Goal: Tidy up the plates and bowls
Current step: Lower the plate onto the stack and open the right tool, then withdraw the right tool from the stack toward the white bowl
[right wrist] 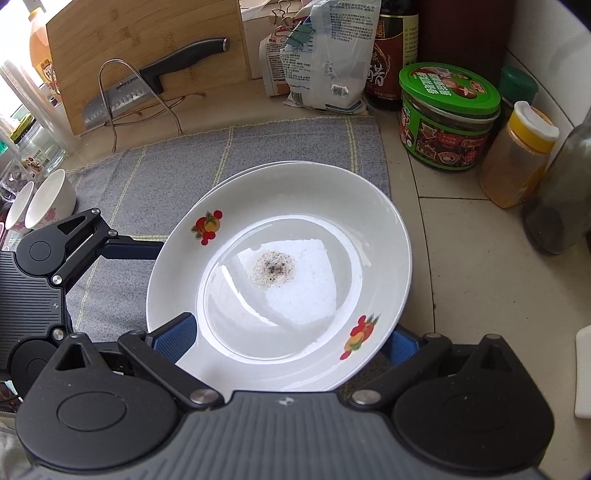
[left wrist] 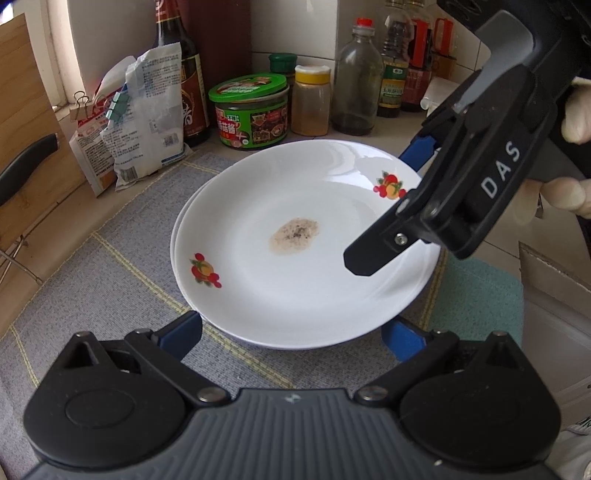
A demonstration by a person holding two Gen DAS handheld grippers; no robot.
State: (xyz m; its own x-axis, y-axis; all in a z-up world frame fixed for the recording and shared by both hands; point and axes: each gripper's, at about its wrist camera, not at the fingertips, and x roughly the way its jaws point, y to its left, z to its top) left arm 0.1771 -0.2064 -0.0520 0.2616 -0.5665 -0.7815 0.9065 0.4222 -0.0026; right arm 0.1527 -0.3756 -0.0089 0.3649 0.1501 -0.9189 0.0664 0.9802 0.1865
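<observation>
The top plate (right wrist: 295, 236), white with fruit decals and a speckled stain at its centre, sits on another plate. Both tools, left (left wrist: 291, 338) and right (right wrist: 286, 338), are spread around its rim. Only the right wrist view shows two bowls (right wrist: 50, 199).

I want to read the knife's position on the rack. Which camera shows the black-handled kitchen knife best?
The right wrist view: the black-handled kitchen knife shows whole, blade and handle, resting in a wire rack against the wooden cutting board. The left wrist view catches only part of its handle at the left edge.
</observation>
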